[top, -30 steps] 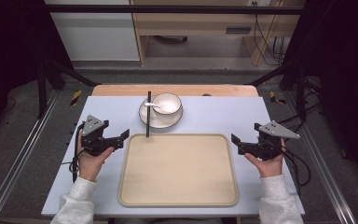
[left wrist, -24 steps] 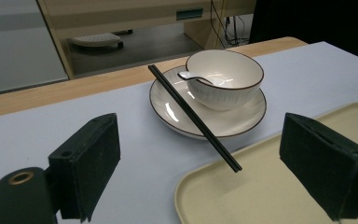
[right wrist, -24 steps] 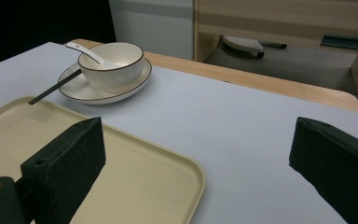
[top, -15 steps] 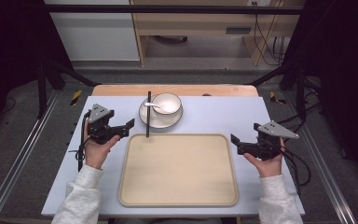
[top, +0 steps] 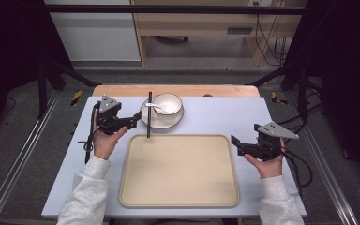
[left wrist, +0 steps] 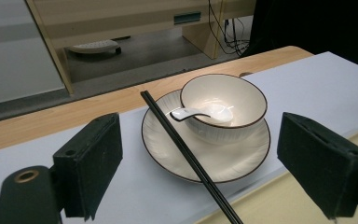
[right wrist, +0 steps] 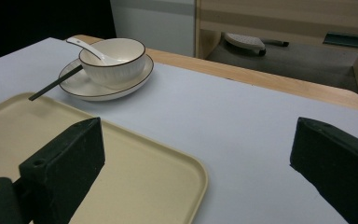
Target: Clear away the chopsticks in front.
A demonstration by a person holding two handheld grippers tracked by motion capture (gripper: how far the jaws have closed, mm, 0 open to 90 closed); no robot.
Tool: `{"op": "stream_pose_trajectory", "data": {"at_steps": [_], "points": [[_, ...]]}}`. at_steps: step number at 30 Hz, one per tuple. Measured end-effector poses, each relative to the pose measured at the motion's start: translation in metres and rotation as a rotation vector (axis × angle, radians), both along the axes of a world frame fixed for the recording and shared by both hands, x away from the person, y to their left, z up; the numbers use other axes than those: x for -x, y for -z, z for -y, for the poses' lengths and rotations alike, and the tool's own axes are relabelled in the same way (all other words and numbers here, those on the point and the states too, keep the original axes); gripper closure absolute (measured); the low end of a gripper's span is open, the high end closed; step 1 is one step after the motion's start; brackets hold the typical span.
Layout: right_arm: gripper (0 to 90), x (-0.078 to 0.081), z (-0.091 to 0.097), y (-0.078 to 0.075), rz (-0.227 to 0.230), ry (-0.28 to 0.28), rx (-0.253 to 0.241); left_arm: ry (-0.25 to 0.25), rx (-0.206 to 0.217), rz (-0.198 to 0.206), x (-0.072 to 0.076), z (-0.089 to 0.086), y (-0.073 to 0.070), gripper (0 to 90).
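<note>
A white bowl (top: 168, 104) with a dark rim stands on a white plate (top: 161, 124) at the back of the table. A white spoon (top: 152, 106) lies in the bowl. Black chopsticks (top: 148, 115) rest on the plate's left edge and reach to the beige tray (top: 178, 171). My left gripper (top: 133, 120) is open just left of the plate; in the left gripper view its jaws stand wide around the plate (left wrist: 168, 140), bowl (left wrist: 223, 105) and chopsticks (left wrist: 186, 156), short of touching them. My right gripper (top: 236, 144) is open and empty beside the tray's right edge.
A blue-grey mat (top: 215, 117) covers the table, with a wooden strip (top: 178, 90) along its far edge. In the right gripper view the tray corner (right wrist: 186, 172) lies under the jaws and the bowl (right wrist: 114, 56) sits far left. Black frame posts flank the table.
My left gripper has moved forward and to the right, from the table's left side up to the plate. The right gripper has hardly moved. Both stay open.
</note>
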State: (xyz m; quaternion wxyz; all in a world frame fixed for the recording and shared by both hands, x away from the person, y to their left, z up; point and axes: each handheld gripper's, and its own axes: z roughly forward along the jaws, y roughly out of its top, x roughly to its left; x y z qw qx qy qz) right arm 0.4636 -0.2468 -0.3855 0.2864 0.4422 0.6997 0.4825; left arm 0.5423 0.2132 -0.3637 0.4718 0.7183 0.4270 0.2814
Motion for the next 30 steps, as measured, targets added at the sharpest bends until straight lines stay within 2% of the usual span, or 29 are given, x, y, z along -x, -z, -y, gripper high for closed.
{"op": "stream_pose_trajectory", "data": {"at_steps": [4, 11, 17, 24, 30], "points": [[3.4, -0.001, -0.001, 0.001, -0.005, -0.002, 0.005, 0.002, -0.009, -0.009, -0.01, 0.005, 0.003, 15.0], [3.3, -0.001, -0.001, 0.001, -0.004, -0.001, 0.006, 0.0, -0.002, -0.031, -0.025, 0.009, 0.012, 16.2], [3.3, -0.002, -0.001, 0.002, -0.009, -0.004, 0.01, -0.007, -0.008, -0.049, -0.034, 0.01, 0.02, 17.2], [3.4, -0.002, -0.002, 0.003, -0.013, -0.005, 0.012, -0.019, -0.048, -0.075, -0.04, 0.01, 0.03, 19.6], [3.5, -0.003, -0.003, 0.003, -0.014, -0.008, 0.012, -0.022, -0.08, -0.098, -0.048, 0.013, 0.04, 25.8]]}}
